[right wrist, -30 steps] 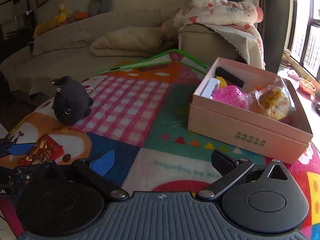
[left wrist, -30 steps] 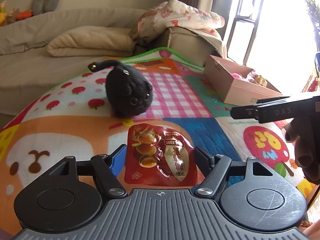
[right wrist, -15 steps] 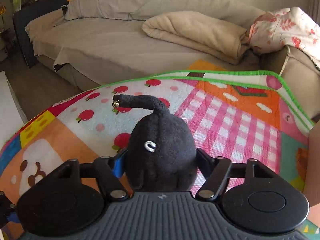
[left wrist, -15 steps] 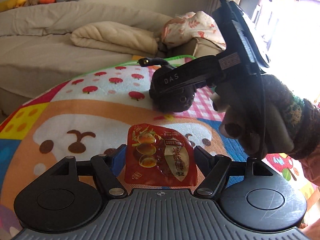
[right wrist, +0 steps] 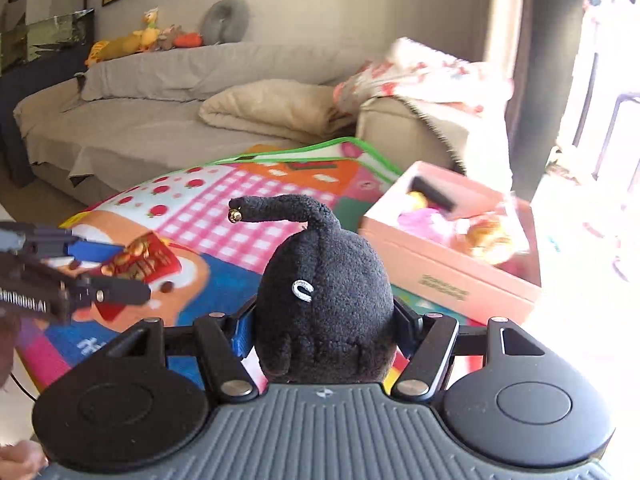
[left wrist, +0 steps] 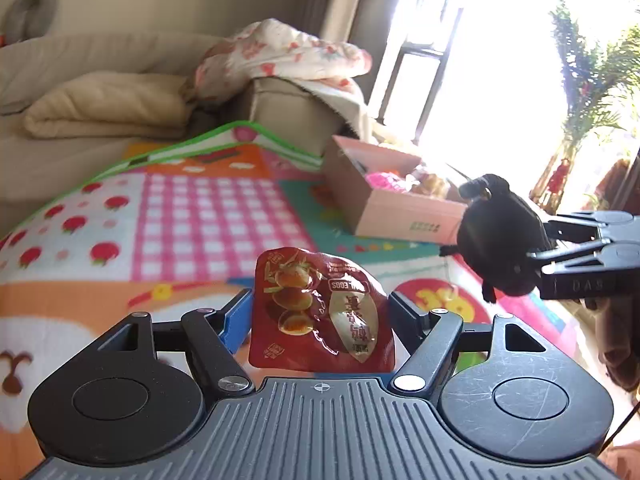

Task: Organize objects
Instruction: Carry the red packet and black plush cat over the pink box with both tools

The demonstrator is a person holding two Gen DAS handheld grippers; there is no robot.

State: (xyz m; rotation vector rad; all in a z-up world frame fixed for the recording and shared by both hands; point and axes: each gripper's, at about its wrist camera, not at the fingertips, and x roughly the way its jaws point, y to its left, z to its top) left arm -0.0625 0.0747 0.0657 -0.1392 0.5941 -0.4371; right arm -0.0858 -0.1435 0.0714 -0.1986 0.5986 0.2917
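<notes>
Lifted off the play mat (left wrist: 192,216) since the earlier frame, the black plush toy (right wrist: 324,304) is now carried in the air, where half a second ago it was resting on the mat. It is pinched between the fingers of the right tool (right wrist: 326,330), its body filling the gap between them and its curled tail with a small bell pointing forward and to the left. From the left wrist view, the same toy (left wrist: 498,236) is seen held up in front of the pink box (left wrist: 400,212), near its front corner. A red snack packet (left wrist: 322,312) is clamped upright between the fingers of the left tool (left wrist: 320,320), held above the mat. The pink box (right wrist: 452,272) lies on the mat ahead and to the right of the plush toy, with several items inside it.
</notes>
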